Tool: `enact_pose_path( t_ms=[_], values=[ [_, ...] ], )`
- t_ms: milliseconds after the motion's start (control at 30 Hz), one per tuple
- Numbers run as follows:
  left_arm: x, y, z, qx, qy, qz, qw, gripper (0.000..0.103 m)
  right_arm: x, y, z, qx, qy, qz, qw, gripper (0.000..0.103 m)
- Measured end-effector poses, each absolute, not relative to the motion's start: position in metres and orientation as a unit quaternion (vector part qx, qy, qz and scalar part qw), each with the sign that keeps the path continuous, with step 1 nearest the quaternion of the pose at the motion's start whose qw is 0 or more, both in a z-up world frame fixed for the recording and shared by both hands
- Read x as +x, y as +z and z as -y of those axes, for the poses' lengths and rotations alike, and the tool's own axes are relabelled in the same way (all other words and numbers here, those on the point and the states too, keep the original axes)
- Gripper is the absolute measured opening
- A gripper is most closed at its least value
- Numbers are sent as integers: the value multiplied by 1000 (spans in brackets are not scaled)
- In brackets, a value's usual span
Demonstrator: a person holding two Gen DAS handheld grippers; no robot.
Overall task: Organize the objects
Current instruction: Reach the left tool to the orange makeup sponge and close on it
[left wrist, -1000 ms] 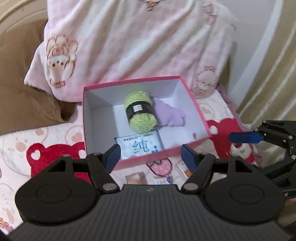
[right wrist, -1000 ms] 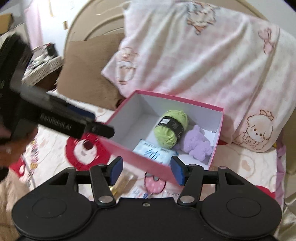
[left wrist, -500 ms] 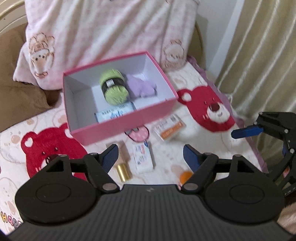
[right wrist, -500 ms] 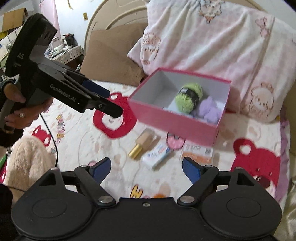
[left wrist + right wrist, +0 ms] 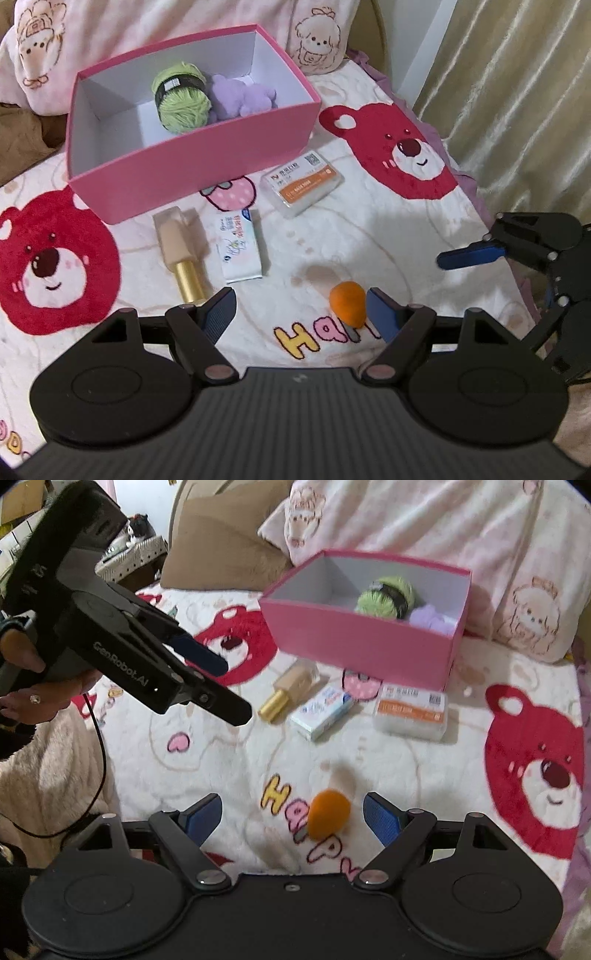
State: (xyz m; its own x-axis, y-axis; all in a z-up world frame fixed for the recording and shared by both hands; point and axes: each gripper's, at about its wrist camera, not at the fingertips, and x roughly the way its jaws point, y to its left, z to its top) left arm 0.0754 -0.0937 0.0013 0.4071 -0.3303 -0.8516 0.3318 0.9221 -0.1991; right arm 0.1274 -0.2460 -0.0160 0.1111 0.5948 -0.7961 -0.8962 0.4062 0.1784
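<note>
Left gripper (image 5: 297,308): black with blue pads, jaws spread wide and empty; the small orange teardrop-shaped sponge (image 5: 349,303) lies on the blanket just inside its right-hand finger (image 5: 384,317), whether touching I cannot tell.

Right gripper (image 5: 291,818): jaws wide apart, gripping nothing; the orange sponge (image 5: 328,818) sits between the blue fingertips (image 5: 380,819) with a clear gap on both sides.

Hand: a person's hand (image 5: 22,686) grips the left gripper's handle at the left edge of the right wrist view.

Pink cardboard box (image 5: 192,162): open-topped, white inside, set on the bed beyond the loose items; it holds a green yarn ball with a black band (image 5: 181,98) and, touching it, a fluffy lilac plush piece (image 5: 242,98).

Loose items: just in front of the box, in a row, lie a beige bottle with a gold cap (image 5: 181,249), a white-and-blue tissue packet (image 5: 240,245) and a clear plastic case with an orange-and-white label (image 5: 304,182).

Surface: a white fleece blanket with red bear faces (image 5: 399,151) and coloured letters.

Room: a pink-and-white pillow printed with cartoons (image 5: 424,524) leans behind the box, a brown cushion (image 5: 218,550) beside it, and beige curtains (image 5: 517,85) hang at the right.
</note>
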Motion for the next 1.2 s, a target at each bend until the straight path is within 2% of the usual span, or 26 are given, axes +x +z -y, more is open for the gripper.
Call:
enact_pose_path(
  t_ms=[133,467,667,733,833,900,1200],
  values=[
    [77,-23,103,8,-175,-506,844,77,125,-45,238,-198,501,-388,748,87],
    [78,-83,114,-92,-194,-505,836,71,120,-107,225,-204,486,-362,768,82],
    [75,-109,129,-95,-208,-496,838,67,117,-126,231,-176,470,-364,784,71],
    [74,-120,133,-88,-200,-505,835,61,115,-130,233,-164,461,-360,794,68],
    [72,-127,131,-110,-203,-504,832,52,113,-129,238,-142,458,-358,801,55],
    [69,-126,130,-121,-215,-499,831,35,110,-127,238,-150,451,-351,806,42],
    [60,-106,126,-142,-226,-484,833,33,101,-106,241,-157,456,-332,811,41]
  ],
)
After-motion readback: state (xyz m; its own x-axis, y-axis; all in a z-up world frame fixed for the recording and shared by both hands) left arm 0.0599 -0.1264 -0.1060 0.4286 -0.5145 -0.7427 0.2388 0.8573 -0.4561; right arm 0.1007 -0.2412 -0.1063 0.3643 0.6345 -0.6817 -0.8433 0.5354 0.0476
